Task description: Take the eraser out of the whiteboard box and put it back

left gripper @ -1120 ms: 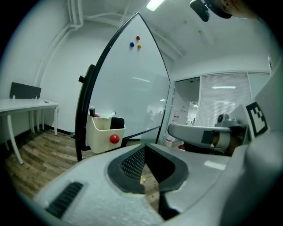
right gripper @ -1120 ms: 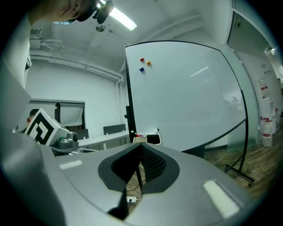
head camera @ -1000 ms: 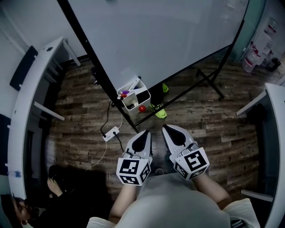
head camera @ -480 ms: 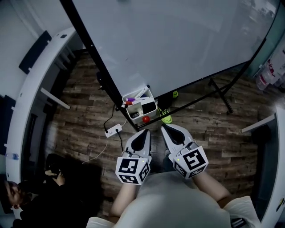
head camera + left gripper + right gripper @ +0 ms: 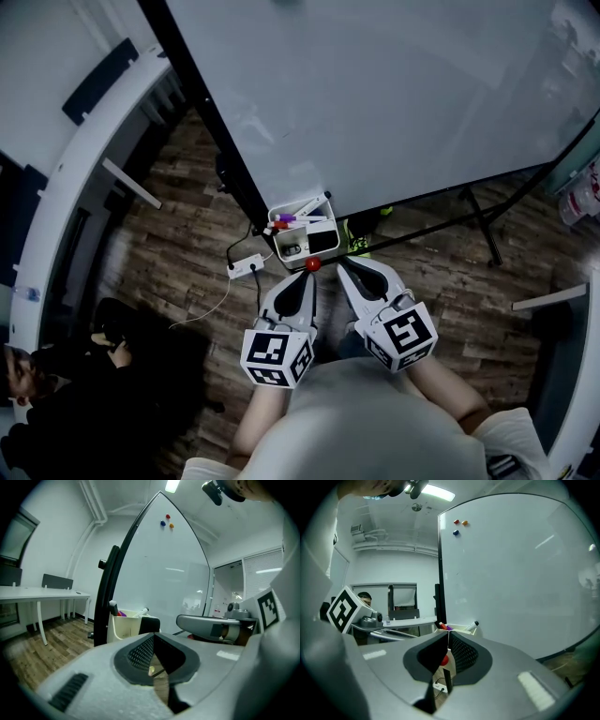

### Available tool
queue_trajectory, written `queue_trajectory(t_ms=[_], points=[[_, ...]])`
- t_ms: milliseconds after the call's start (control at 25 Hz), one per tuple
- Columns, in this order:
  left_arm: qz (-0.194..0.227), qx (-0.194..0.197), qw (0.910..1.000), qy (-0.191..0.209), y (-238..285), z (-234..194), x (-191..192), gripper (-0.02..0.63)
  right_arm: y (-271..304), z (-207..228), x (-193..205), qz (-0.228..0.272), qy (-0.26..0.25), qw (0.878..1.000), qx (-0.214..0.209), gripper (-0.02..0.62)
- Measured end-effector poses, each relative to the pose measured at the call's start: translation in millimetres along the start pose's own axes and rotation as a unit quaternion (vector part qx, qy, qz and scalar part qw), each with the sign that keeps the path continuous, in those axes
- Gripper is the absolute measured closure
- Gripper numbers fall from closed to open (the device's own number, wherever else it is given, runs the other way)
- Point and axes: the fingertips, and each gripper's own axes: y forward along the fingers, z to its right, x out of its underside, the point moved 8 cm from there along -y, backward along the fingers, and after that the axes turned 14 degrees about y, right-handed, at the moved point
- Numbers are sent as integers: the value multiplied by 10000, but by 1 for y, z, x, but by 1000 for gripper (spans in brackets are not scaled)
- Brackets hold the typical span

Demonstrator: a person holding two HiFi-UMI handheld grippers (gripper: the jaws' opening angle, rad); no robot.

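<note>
A white box (image 5: 273,234) hangs at the lower left corner of the whiteboard (image 5: 394,103). It holds markers (image 5: 298,215) and the black eraser (image 5: 323,243). My left gripper (image 5: 305,278) is shut and empty, its tip just short of the box, below it in the head view. The right gripper (image 5: 343,266) sits beside it, jaws nearly together and just starting to part, nothing between them. In the left gripper view the box (image 5: 123,626) and eraser (image 5: 149,624) lie ahead beyond the shut gripper (image 5: 153,635). The right gripper (image 5: 448,633) points at the box (image 5: 461,630).
A red ball (image 5: 312,265) sits under the box, close to both tips. A power strip (image 5: 246,267) with a cable lies on the wood floor. A person (image 5: 56,394) sits at lower left. White desks (image 5: 75,187) curve along the left; stand legs (image 5: 487,225) run right.
The whiteboard and its box have drawn closer in the head view. Both grippers have advanced, and the box now sits just beyond their tips.
</note>
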Motion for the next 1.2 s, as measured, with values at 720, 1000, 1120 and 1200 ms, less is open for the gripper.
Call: queue_trajectory(t_ms=[720,1000,1120,1200], points=[[-19,-906,9956,-252,15,-10,0,605,47,32,-13,-410,-396,9958,-721,366],[-12,-1179,9924,-341,18,-11,0,604,61,38,-15,-495,-533,9927,-958,329],[-16,-1258,9912,-407,20,-12,2,605,67,41,-15,-514,-587,9913,-1057,321],[-19,-1299,9904,-469,21,-13,3,604,69,42,-15,-535,-618,9902,-1133,319]])
